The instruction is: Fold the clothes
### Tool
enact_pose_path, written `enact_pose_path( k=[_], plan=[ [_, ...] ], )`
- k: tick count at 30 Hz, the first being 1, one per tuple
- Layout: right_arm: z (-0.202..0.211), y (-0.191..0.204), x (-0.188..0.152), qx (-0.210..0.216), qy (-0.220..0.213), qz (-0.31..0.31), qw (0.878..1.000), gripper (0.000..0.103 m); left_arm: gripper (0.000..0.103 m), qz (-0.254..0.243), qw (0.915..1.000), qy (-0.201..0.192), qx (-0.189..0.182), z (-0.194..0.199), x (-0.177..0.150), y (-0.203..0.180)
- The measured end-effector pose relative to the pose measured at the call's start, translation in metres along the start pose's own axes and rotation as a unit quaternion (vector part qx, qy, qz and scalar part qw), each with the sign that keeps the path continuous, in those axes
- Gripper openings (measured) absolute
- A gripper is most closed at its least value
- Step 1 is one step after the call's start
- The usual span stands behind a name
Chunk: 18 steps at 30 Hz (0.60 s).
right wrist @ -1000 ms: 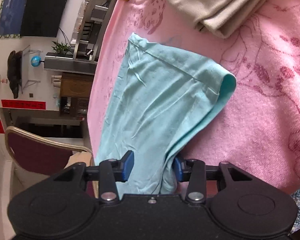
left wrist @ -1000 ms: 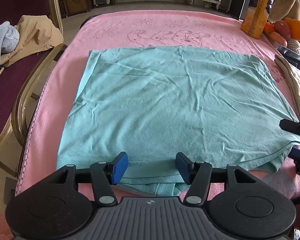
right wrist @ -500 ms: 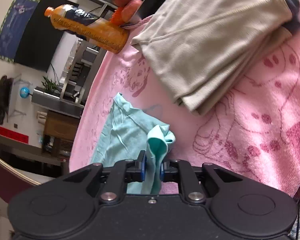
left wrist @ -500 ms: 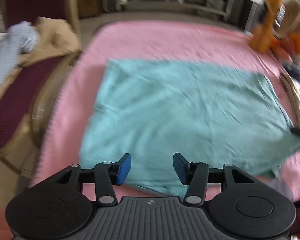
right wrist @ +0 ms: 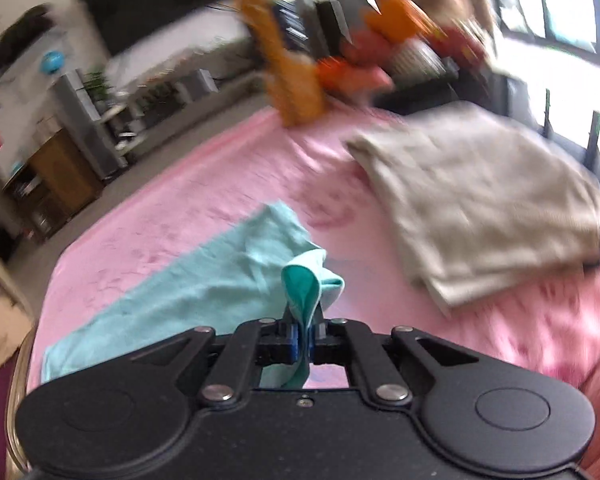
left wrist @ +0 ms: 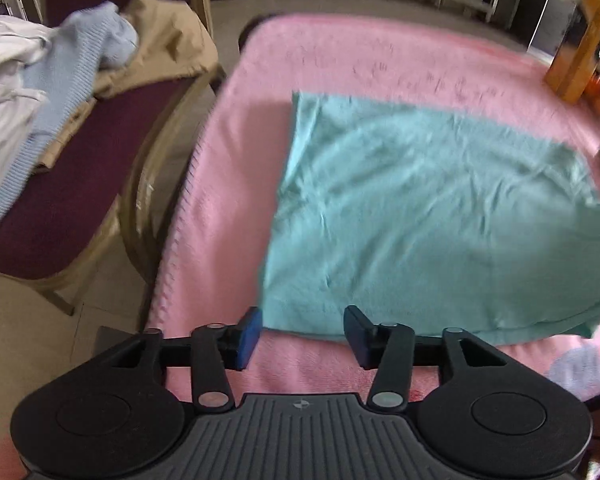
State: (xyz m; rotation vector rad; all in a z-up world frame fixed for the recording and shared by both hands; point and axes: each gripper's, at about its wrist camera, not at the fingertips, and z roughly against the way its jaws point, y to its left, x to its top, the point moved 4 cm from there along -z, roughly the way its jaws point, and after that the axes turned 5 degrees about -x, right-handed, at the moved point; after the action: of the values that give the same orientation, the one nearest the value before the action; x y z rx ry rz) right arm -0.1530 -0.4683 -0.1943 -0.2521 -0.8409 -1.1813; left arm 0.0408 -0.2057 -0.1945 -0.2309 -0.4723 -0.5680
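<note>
A teal garment [left wrist: 420,208] lies spread on the pink blanket [left wrist: 236,184], its right near corner lifted off the surface. My left gripper [left wrist: 302,336] is open, hovering just before the garment's near left hem with nothing between its blue pads. In the right wrist view my right gripper [right wrist: 305,342] is shut on a pinched fold of the teal garment [right wrist: 204,280], which trails away to the left across the pink blanket [right wrist: 220,184].
A folded beige garment [right wrist: 476,204] lies on the blanket to the right. An orange bottle [right wrist: 288,76] and fruit [right wrist: 396,20] stand at the far edge. A maroon chair [left wrist: 60,184] piled with unfolded clothes [left wrist: 60,64] sits left of the table.
My right gripper closed on the teal garment's right corner and lifted it, swinging upright. My left gripper shifted left toward the near left corner, still open.
</note>
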Motion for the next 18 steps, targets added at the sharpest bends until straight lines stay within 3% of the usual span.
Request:
enact_pose_path(
  k=[4, 7, 11, 15, 18],
  plan=[
    [0.023, 0.057, 0.005, 0.043, -0.034, 0.072, 0.996, 0.004, 0.051, 0.016, 0.9991, -0.038, 0.003, 0.029, 0.001, 0.032],
    [0.04, 0.112, -0.003, 0.095, -0.056, 0.143, 0.983, 0.004, 0.052, 0.034, 0.9973, -0.062, 0.018, 0.042, -0.001, 0.059],
    [0.044, 0.178, -0.056, 0.159, -0.041, 0.269, 0.949, 0.004, 0.052, 0.081, 0.993, -0.079, 0.031, 0.046, -0.001, 0.089],
    [0.048, 0.242, -0.11, 0.218, -0.025, 0.389, 0.895, 0.004, 0.051, 0.119, 0.99, -0.074, 0.014, 0.04, -0.002, 0.102],
    [0.033, 0.25, -0.138, 0.223, 0.019, 0.408, 0.885, 0.004, 0.051, 0.125, 0.9895, -0.071, 0.011, 0.038, -0.003, 0.104]
  ],
)
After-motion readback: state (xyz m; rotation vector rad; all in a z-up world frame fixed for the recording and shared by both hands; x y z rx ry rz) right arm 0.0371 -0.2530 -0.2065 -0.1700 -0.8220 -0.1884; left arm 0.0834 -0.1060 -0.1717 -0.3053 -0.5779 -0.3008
